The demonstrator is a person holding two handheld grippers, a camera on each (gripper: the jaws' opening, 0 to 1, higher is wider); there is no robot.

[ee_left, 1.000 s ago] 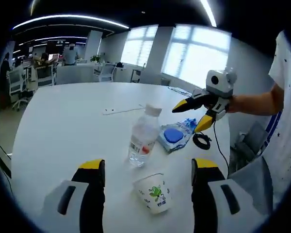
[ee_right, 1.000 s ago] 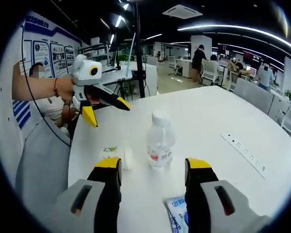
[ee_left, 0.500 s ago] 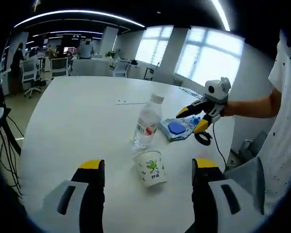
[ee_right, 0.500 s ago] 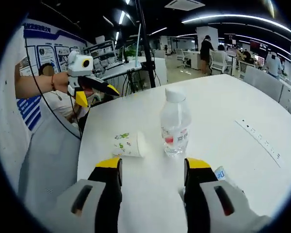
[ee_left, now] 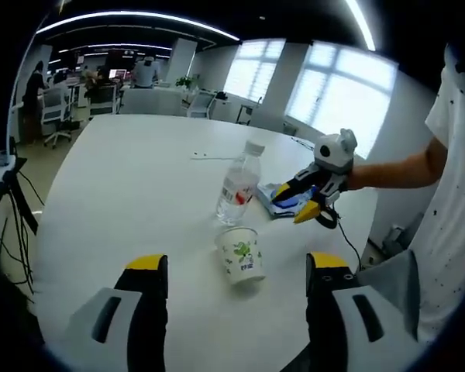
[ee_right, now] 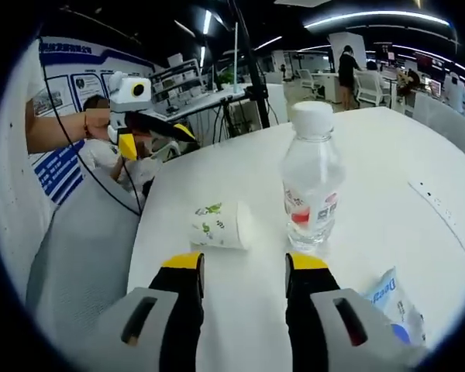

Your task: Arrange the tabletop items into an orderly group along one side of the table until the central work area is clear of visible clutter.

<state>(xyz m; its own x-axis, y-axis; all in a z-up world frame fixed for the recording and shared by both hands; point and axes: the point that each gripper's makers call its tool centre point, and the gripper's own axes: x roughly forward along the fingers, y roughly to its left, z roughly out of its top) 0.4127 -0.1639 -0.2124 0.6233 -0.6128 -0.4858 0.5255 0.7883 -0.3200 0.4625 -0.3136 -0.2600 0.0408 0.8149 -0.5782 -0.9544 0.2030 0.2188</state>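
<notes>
Three loose things sit bunched near the white table's (ee_left: 108, 178) edge — one water bottle (ee_right: 312, 186) standing, one paper cup (ee_right: 221, 225) on its side just beside it, one blue-and-white packet (ee_right: 394, 306) close by. Nothing is gripped; this looks like the approach. The right gripper (ee_left: 304, 203), jaws parted, hovers over the packet, so closing on it seems next. The left gripper (ee_right: 151, 135) hangs back — jaws spread, empty.
</notes>
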